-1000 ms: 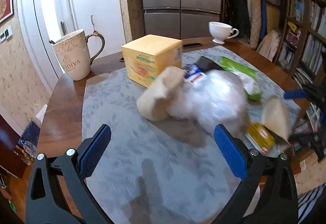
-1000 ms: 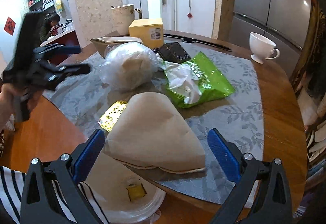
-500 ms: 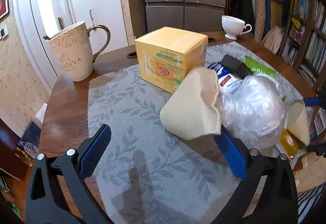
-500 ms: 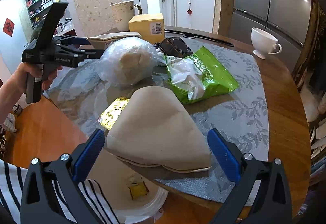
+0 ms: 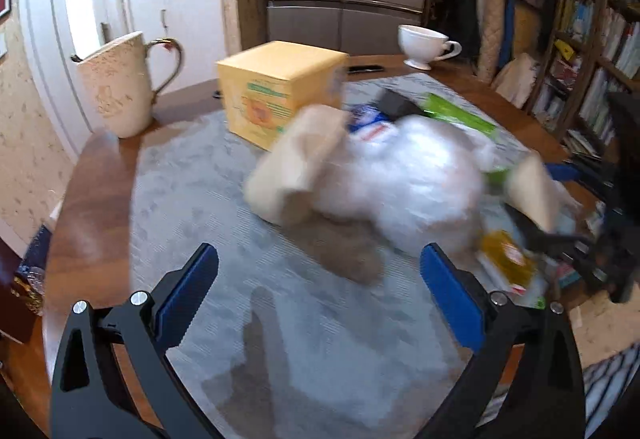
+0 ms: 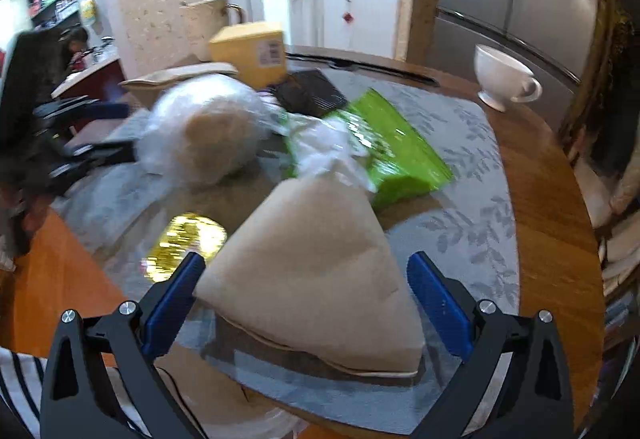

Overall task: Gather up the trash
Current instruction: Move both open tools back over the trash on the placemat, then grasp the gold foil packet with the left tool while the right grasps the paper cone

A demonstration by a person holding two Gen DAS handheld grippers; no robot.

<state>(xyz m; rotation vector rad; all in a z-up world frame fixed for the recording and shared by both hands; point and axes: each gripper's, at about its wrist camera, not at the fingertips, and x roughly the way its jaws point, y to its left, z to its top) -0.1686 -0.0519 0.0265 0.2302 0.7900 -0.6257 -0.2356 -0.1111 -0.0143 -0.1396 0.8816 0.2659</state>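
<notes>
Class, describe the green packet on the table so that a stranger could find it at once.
Start at the round wooden table with the grey leaf-patterned mat. The green packet lies on the mat, between the black pad and the beige paper cone. It is the only bright green, shiny thing there.

Left wrist view: mug point(image 5: 120, 87) at upper left on the table point(image 5: 96, 175); box point(image 5: 276, 91) at upper centre on the mat point(image 5: 200, 199); paper bag point(image 5: 296, 171) below the box, touching the plastic bundle point(image 5: 420, 191) on its right; teacup point(image 5: 424, 45) at upper right. Right wrist view: folded paper wrapper point(image 6: 320, 279) at lower centre; snack packet point(image 6: 392, 151) above it; foil wrapper point(image 6: 184, 243) at its left.
</notes>
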